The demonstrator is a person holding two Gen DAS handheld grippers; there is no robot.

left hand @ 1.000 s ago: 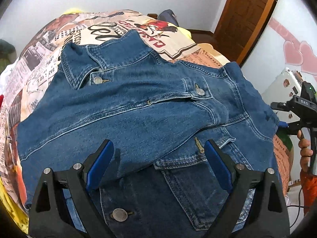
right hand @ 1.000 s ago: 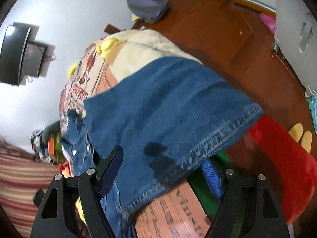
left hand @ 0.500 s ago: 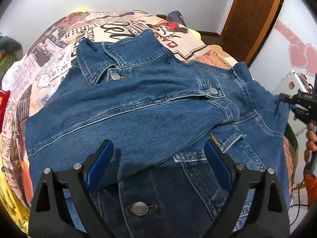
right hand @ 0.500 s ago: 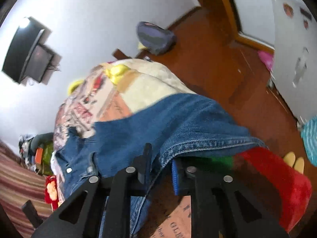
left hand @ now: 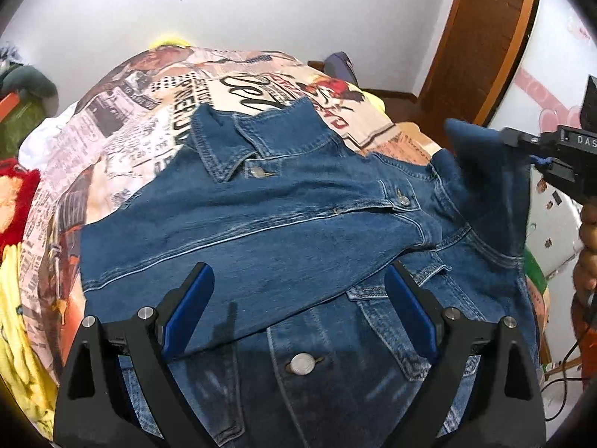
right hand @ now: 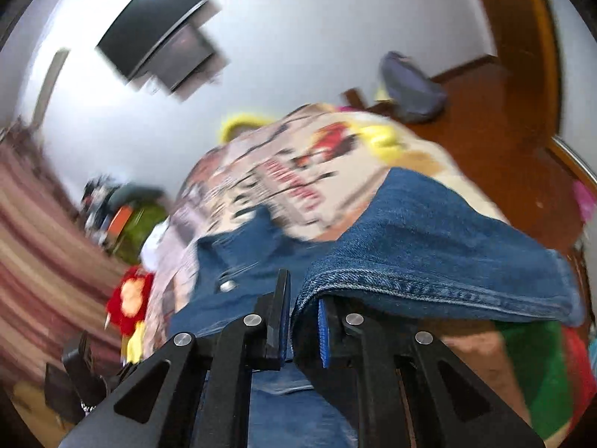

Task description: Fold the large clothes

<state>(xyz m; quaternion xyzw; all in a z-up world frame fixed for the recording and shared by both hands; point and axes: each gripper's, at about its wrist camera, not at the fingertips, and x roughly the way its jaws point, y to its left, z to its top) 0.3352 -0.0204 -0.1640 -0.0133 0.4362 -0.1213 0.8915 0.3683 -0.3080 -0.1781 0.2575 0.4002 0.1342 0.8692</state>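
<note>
A blue denim jacket (left hand: 283, 231) lies on a newspaper-print bedspread (left hand: 123, 127). The left gripper (left hand: 298, 310) hovers above it, jaws wide and empty. The right gripper (right hand: 302, 317), lettered "DAS", has clamped the jacket's hem.

Bed with a newspaper-print cover

The bed (left hand: 123, 119) has a denim jacket (left hand: 261, 231) spread flat across it, collar toward the far wall, with yellow fabric (left hand: 22, 354) bunched at its left edge.

A newspaper-print bedspread (left hand: 123, 119) sits out ahead, with a wall-mounted TV (right hand: 156, 30) up above and a wooden door (left hand: 481, 37) off right.
</note>
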